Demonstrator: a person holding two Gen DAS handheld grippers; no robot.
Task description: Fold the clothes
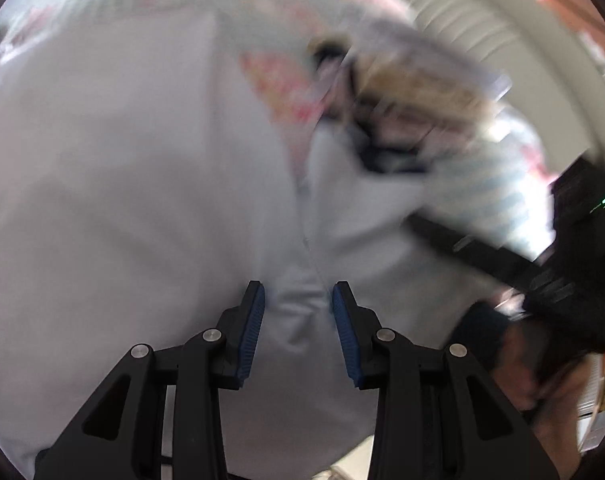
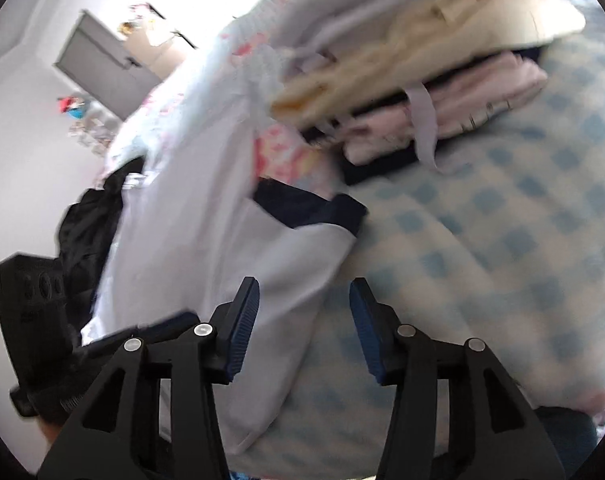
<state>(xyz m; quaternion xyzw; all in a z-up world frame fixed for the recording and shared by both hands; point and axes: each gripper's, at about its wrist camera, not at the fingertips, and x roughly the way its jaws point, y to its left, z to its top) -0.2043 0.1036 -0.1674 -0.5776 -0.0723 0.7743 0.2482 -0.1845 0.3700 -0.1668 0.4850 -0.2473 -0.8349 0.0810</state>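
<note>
A pale grey-white garment (image 1: 122, 168) fills most of the blurred left wrist view. My left gripper (image 1: 298, 300) is open, its blue pads on either side of a bunched fold of this cloth, not closed on it. In the right wrist view the same pale garment (image 2: 206, 232), with a dark navy trim (image 2: 314, 208), hangs down over a blue-checked blanket (image 2: 482, 248). My right gripper (image 2: 304, 300) is open, its left pad over the garment's edge and its right pad over the blanket, holding nothing.
A stack of folded clothes (image 2: 442, 92) in cream, pink and navy lies on the blanket at the upper right. The other hand-held gripper's black body (image 2: 30, 304) is at the left, and shows at the right edge in the left wrist view (image 1: 574, 248). Dark clothing (image 2: 90, 220) lies behind it.
</note>
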